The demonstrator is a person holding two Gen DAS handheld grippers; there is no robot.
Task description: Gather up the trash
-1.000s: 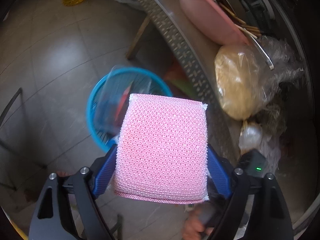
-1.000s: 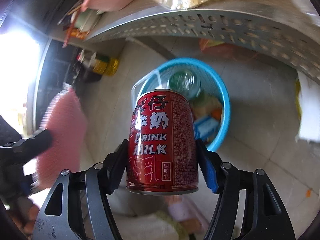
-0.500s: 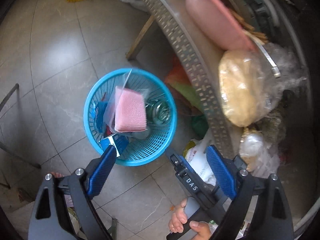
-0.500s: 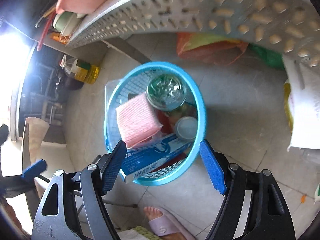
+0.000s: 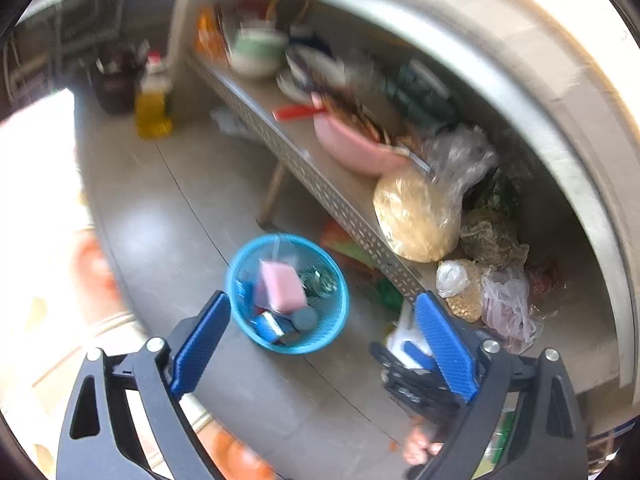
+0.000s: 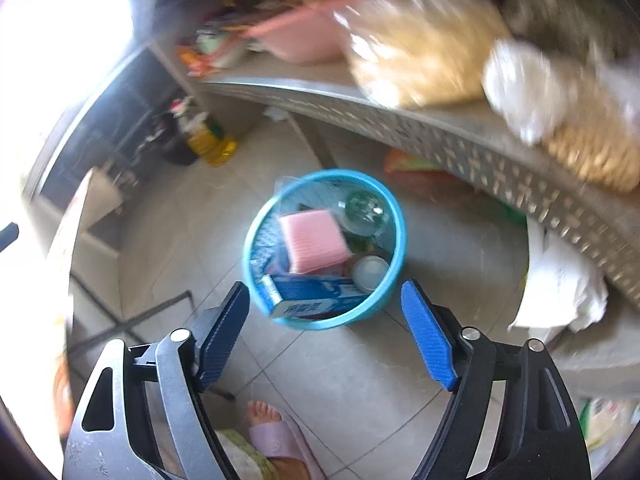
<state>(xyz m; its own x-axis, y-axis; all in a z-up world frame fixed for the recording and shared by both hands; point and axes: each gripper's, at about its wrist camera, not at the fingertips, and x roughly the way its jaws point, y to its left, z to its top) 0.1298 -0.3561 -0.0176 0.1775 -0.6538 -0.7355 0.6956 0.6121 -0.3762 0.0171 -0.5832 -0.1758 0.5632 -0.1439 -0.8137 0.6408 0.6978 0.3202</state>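
Right wrist view: the blue basket is seen on the floor tiles, just in front of the perforated edge of the metal shelf. Inside it a pink sponge is lain on top, with a blue-and-white carton tilted against the near rim and a can by the right wall. The right gripper is held wide apart and empty above the basket; the left gripper is likewise spread with nothing between its fingers. The carton is judged likely to be tipped out if the rim is knocked. Both views are blurred by motion, so the crowded shelf could be clipped and its loose bags dragged off.
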